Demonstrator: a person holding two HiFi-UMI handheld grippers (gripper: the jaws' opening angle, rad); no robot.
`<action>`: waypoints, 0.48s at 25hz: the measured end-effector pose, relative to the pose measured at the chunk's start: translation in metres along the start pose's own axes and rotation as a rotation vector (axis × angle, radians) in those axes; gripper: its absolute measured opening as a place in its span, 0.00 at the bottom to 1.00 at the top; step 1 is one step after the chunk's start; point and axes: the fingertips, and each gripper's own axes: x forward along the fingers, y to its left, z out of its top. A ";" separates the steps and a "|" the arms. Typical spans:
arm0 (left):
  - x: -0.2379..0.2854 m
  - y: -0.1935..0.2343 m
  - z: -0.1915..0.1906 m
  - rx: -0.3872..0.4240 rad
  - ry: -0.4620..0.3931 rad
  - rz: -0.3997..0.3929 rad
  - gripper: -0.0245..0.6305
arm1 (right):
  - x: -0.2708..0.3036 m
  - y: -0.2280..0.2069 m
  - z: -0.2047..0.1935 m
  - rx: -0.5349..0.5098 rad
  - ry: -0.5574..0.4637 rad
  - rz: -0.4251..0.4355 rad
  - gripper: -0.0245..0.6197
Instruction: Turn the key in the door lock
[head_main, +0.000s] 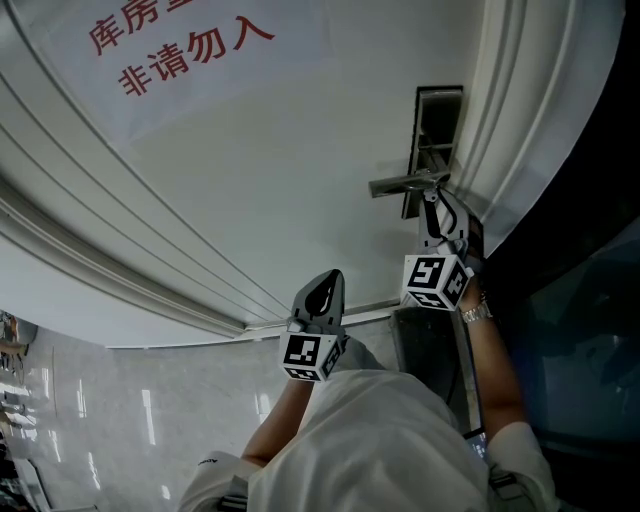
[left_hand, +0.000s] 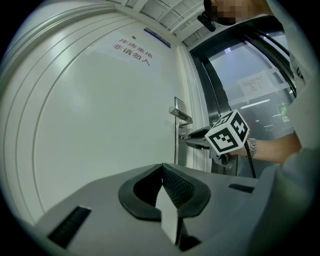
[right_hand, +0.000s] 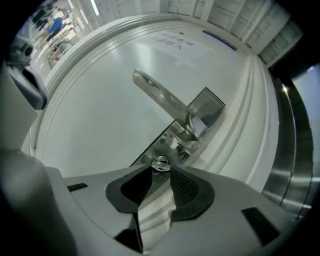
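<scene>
There is one white door (head_main: 250, 180). It carries one metal lever handle (head_main: 405, 183), one lock plate (right_hand: 210, 105) and one sign (head_main: 180, 45) with two lines of red characters. One key (right_hand: 160, 164) shows at the lock plate. Two hand-held grippers are in view, the left hand-held gripper (head_main: 322, 290) and the right hand-held gripper (head_main: 433, 205). Each bears one marker cube, so two in all: the left cube (head_main: 313, 357) and the right cube (head_main: 435, 282). One wristwatch (head_main: 476, 312) sits on the right wrist. One paper notice (left_hand: 257, 82) hangs on one glass panel (left_hand: 235, 60) beside the door.
</scene>
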 end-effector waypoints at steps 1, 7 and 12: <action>0.000 0.000 -0.001 -0.002 0.005 0.001 0.05 | 0.000 -0.001 0.001 0.049 -0.001 0.000 0.22; -0.002 0.001 -0.005 -0.006 0.011 0.007 0.05 | 0.000 -0.003 0.002 0.222 -0.021 -0.002 0.22; -0.005 0.003 -0.010 -0.014 0.033 0.023 0.05 | 0.001 -0.004 0.001 0.410 -0.037 0.034 0.22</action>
